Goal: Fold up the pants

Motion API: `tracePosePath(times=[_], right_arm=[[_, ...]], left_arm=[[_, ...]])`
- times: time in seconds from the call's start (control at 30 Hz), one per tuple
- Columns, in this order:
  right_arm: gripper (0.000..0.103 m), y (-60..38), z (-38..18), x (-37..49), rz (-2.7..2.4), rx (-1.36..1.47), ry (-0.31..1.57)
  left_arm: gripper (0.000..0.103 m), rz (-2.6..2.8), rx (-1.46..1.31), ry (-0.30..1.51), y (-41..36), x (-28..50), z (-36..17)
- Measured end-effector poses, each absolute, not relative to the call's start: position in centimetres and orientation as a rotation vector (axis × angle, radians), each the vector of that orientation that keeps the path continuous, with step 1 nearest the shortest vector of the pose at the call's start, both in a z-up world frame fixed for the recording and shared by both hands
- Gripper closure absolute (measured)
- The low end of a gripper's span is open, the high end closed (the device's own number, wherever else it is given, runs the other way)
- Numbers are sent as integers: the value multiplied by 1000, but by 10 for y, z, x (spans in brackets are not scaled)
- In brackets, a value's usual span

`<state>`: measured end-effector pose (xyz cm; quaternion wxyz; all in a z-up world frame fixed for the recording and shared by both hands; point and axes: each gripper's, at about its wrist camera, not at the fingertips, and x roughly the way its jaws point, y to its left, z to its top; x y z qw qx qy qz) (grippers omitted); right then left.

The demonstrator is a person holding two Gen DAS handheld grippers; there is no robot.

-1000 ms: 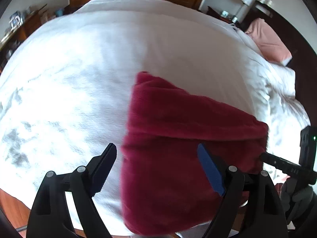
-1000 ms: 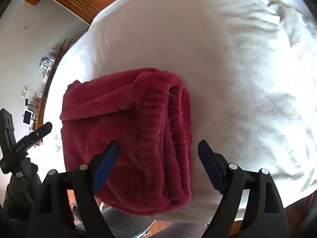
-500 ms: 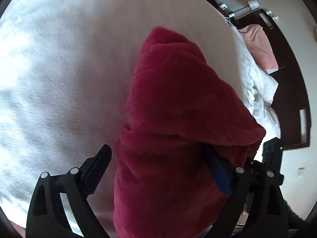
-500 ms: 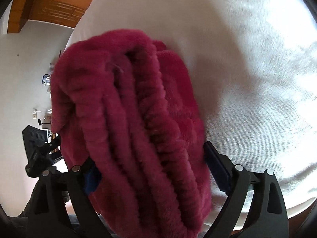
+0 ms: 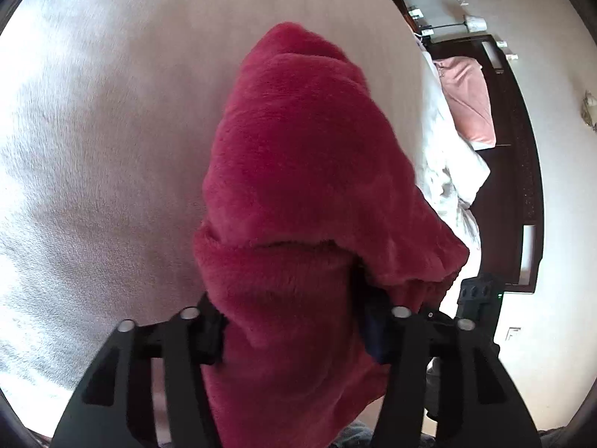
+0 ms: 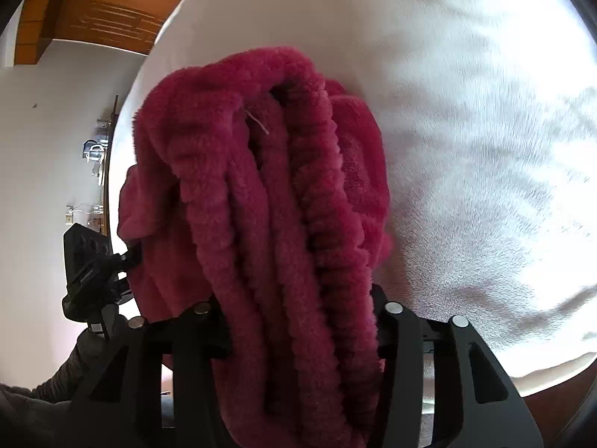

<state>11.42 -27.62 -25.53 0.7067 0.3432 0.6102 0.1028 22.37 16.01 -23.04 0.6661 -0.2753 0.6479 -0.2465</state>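
Observation:
The dark red fleece pants [image 5: 306, 194] are folded into a thick bundle on the white bed [image 5: 112, 149]. My left gripper [image 5: 294, 328] is shut on the near end of the bundle, its fingertips buried in the cloth. In the right wrist view the ribbed waistband layers of the pants [image 6: 283, 205] fill the middle. My right gripper [image 6: 302, 321] is shut on that stacked edge. The other gripper [image 6: 89, 261] shows at the left, against the far side of the bundle. The bundle looks bunched up between both grippers.
The white bedspread [image 6: 466, 149] stretches away on all sides. A pink pillow [image 5: 466, 97] and dark headboard [image 5: 522, 149] lie at the right. A bedside lamp [image 5: 474, 22] stands beyond. Wooden doors [image 6: 93, 18] and a side table [image 6: 100, 149] are at far left.
Both grippers moved in around the folded pants and closed on them. The bundle now bunches up between the jaws and fills more of each view.

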Motion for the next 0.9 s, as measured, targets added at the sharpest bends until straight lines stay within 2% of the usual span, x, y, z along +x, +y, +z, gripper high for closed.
tracePosePath(times=[0.3, 0.5, 0.7, 0.9], right_arm=[[58, -314, -207, 153, 308, 732, 1246], [58, -366, -181, 223, 292, 686, 1157], [57, -412, -189, 293, 232, 651, 1133], [57, -431, -216, 325, 218, 653, 1168]], left_arm=[[57, -530, -648, 1339, 132, 244, -175], [56, -535, -628, 1240, 69, 310, -150], [56, -521, -546, 1203, 3, 389, -154], [55, -470, -457, 1206, -36, 441, -174]])
